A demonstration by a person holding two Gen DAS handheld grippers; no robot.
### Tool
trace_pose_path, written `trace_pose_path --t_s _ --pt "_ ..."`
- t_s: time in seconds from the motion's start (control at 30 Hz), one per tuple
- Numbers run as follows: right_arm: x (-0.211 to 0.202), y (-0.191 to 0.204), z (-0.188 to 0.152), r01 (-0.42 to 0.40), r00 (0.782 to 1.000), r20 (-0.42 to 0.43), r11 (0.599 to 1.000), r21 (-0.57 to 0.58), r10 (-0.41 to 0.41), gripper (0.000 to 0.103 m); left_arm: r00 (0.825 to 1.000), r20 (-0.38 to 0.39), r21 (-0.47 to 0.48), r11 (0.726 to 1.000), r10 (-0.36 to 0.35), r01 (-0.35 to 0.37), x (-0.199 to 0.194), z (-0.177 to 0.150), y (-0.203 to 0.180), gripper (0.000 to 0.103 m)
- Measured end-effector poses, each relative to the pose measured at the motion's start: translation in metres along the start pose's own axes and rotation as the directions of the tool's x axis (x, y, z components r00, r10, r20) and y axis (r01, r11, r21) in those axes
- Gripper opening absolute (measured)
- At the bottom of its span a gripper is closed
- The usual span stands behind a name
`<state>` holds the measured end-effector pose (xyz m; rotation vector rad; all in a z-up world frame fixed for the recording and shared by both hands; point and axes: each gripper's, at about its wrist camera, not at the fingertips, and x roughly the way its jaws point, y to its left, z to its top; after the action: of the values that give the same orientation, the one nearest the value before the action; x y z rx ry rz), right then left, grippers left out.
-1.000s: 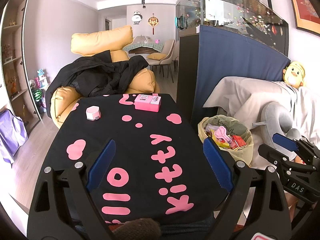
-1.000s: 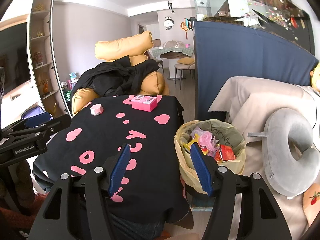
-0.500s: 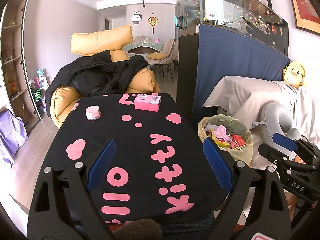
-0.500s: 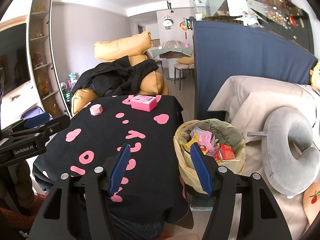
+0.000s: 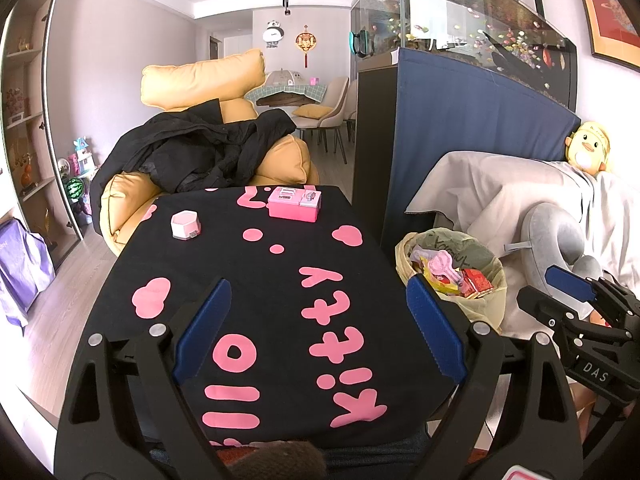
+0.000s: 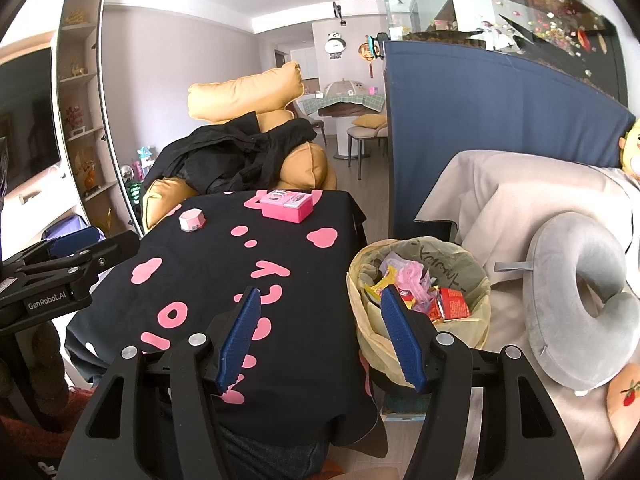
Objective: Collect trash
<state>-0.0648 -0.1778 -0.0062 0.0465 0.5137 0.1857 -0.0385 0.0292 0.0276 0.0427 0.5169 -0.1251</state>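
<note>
A bin lined with a yellowish bag (image 5: pixel 486 258) (image 6: pixel 476 276) stands right of the table and holds several wrappers and a red carton (image 6: pixel 452 304). The table wears a black cloth with pink letters (image 5: pixel 256 280) (image 6: pixel 208 264). My left gripper (image 5: pixel 318 328) is open and empty, above the near part of the table. My right gripper (image 6: pixel 320 334) is open and empty, over the table's right edge beside the bin; it also shows in the left wrist view (image 5: pixel 576 292).
A pink box (image 5: pixel 295 205) (image 6: pixel 286 205) and a small pink hexagonal case (image 5: pixel 185 225) (image 6: pixel 192 220) sit at the table's far end. Behind is an orange armchair with a black jacket (image 5: pixel 200 148). Right: covered sofa, grey neck pillow (image 6: pixel 576 296), blue-draped aquarium stand (image 5: pixel 460 128).
</note>
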Motion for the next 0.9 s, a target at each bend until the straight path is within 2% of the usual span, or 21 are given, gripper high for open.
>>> trace_pose_path --t_s 0.9 --pt "0.0018 -0.0026 -0.0006 0.008 1.0 -0.005 1.0 0.0 -0.008 0.059 1.0 -0.002 0.004 1.0 -0.01 0.01 0.0011 -0.0067 -0.0014 0.085"
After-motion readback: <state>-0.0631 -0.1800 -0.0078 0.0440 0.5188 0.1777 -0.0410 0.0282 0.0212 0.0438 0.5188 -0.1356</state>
